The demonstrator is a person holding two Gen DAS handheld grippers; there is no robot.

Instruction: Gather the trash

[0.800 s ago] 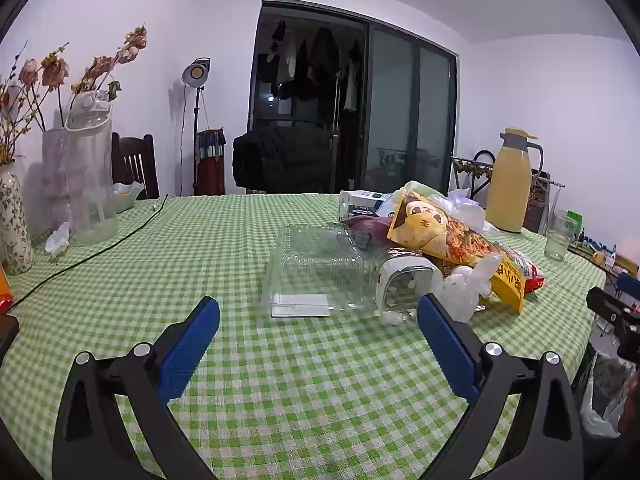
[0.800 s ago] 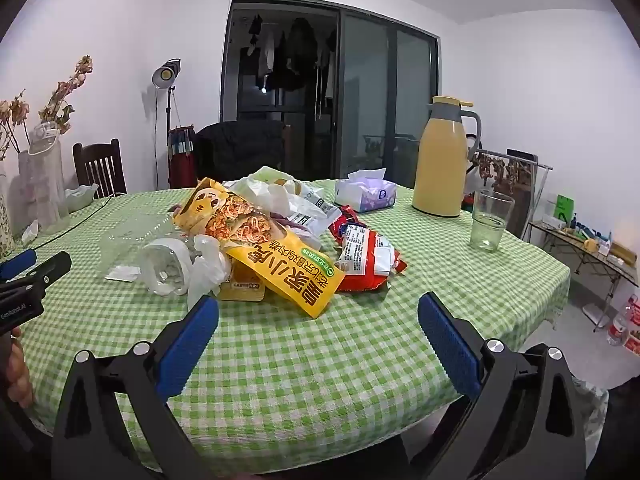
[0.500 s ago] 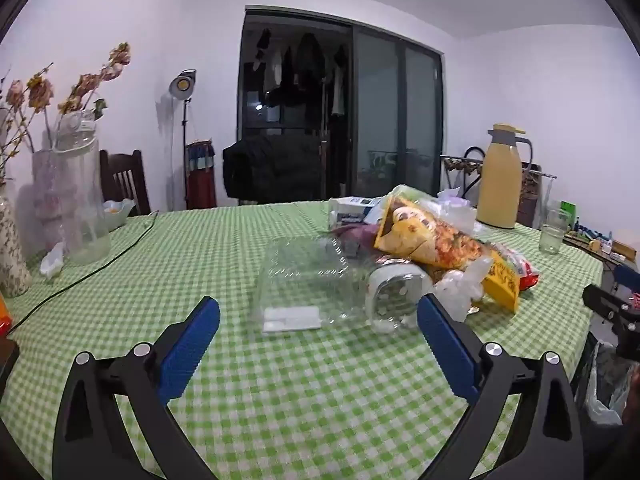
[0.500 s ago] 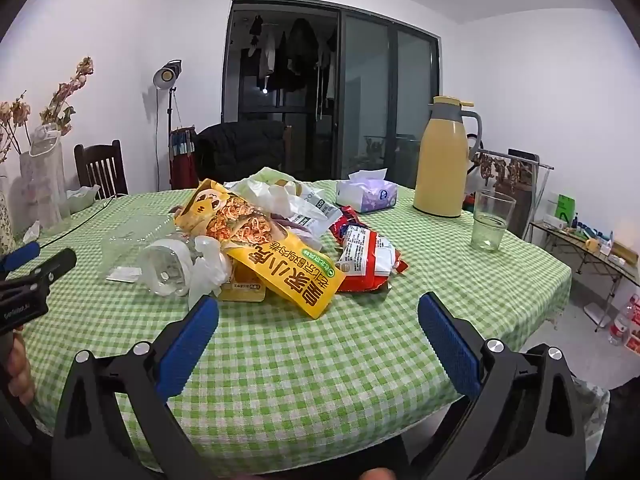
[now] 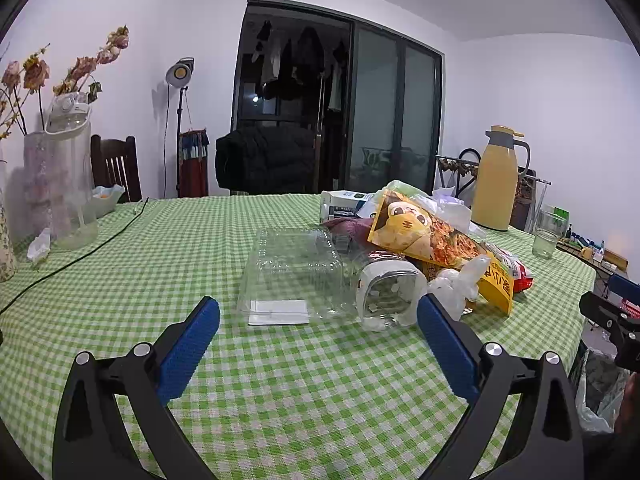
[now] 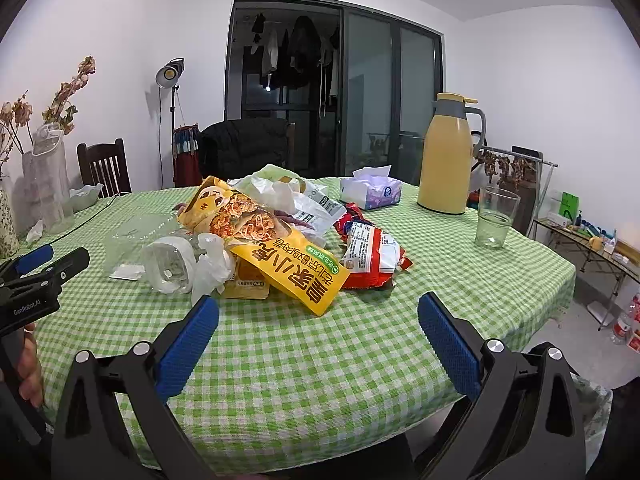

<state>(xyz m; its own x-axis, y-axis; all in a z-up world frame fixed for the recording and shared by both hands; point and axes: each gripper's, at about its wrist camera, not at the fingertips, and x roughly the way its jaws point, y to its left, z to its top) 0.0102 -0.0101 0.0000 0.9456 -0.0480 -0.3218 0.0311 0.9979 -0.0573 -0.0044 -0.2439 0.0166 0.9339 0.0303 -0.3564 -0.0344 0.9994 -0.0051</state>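
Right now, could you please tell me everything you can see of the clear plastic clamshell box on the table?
The clamshell box is see-through, thin ribbed plastic, rectangular with rounded corners. It looks empty and lies flat on the green checked cloth, left of the trash pile. A white label shows at its near edge. Its right side sits against the tipped clear jar; whether they touch is unclear. A purple wrapper lies just behind it. Neither claw touches it.

Even indoor light, sharp focus; studio lamp (image 5: 180,71) glows ahead-left, dark corner vignette, strong fisheye bending at edges.
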